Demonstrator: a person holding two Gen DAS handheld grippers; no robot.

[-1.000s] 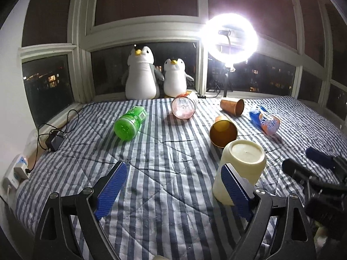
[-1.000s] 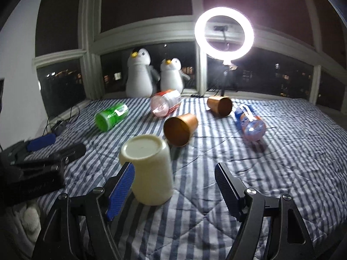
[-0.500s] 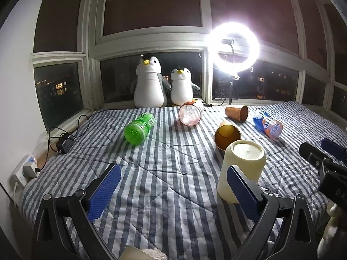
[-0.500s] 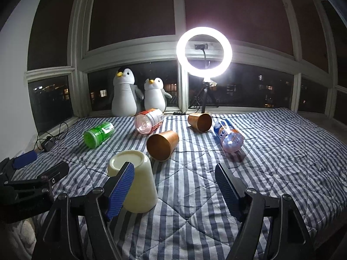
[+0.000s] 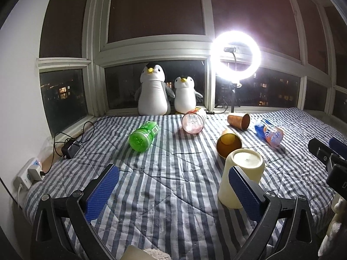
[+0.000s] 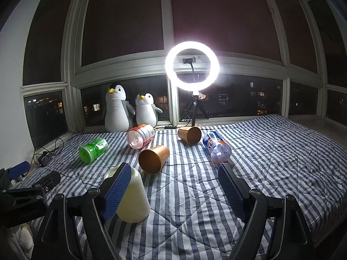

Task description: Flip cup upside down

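Left gripper [image 5: 173, 186] is spread wide with nothing between its blue pads, hovering low over the striped bed [image 5: 169, 173]. Right gripper [image 6: 173, 186] is the same deal, wide apart and empty. The cream cup [image 5: 240, 177] sits upside down on the bed, base up, just behind the left gripper's right-hand pad; from the right wrist view that cup [image 6: 132, 197] is partly hidden by the left-hand pad, and I can't tell if they touch. Just past it a copper cup [image 6: 154, 159] lies on its side, with a second copper cup [image 6: 189, 135] further back. Also lying around: a green bottle [image 5: 143, 138], a pink bottle [image 5: 194, 122] and a blue-orange bottle [image 6: 216, 148]. Two plush penguins [image 5: 154, 93] and a ring light [image 6: 192, 66] are by the window.
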